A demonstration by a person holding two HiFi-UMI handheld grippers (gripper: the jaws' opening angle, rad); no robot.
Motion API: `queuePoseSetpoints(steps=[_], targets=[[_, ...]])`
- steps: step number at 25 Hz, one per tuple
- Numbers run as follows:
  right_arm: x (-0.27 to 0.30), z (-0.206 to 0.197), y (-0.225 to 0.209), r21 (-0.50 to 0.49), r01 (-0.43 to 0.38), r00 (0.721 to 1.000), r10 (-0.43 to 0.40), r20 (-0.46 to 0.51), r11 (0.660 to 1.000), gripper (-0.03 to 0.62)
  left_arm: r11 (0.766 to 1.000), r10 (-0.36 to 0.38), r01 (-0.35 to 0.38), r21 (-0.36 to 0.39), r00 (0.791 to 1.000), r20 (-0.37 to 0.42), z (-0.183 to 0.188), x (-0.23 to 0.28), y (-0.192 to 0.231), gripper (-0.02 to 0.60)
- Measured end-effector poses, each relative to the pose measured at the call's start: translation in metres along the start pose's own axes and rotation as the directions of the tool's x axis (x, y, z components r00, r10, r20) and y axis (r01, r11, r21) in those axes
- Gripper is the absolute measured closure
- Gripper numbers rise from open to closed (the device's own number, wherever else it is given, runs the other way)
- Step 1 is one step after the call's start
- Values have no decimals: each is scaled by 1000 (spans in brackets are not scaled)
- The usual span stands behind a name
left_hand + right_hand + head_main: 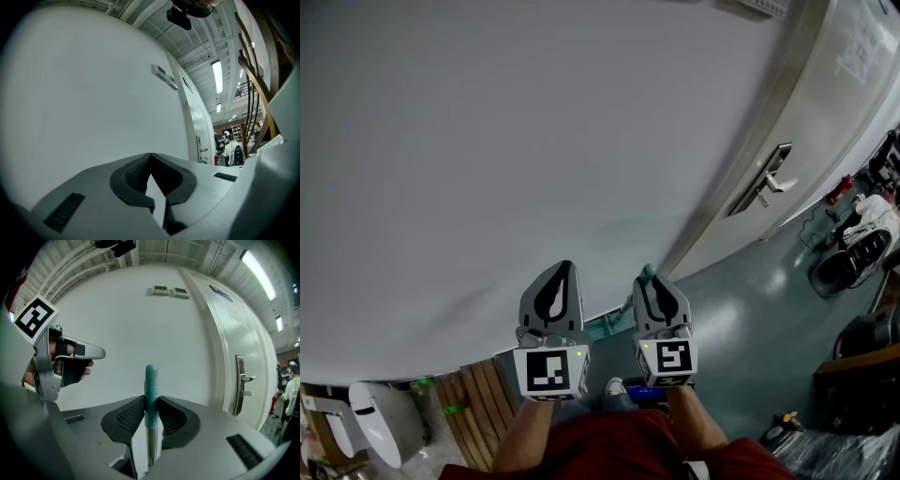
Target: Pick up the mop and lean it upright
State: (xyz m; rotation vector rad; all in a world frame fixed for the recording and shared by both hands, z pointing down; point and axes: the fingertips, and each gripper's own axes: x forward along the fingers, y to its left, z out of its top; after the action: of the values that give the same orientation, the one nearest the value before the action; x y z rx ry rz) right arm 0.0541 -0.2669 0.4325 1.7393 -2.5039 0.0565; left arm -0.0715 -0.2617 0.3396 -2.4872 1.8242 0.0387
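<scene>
The mop's handle is a metal tube with a teal end cap, standing upright in front of the white wall. My right gripper is shut on it just below the teal cap, whose tip pokes out above the fingers in the head view. The mop's lower part and head are hidden. My left gripper is held beside the right one, a little to its left, jaws together with nothing between them. It also shows in the right gripper view and the head view.
A white door with a metal lever handle is to the right of the wall. Wooden slats and a white appliance lie at lower left. A person in white sits far right among dark equipment.
</scene>
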Motion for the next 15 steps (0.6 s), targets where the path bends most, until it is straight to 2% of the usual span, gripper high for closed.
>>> queuePoseSetpoints(steps=[15], targets=[[-26,96,0,-23,10,980,-5,197,1000,487,1000,20,-21,10,999,46,18,-8,9,568]])
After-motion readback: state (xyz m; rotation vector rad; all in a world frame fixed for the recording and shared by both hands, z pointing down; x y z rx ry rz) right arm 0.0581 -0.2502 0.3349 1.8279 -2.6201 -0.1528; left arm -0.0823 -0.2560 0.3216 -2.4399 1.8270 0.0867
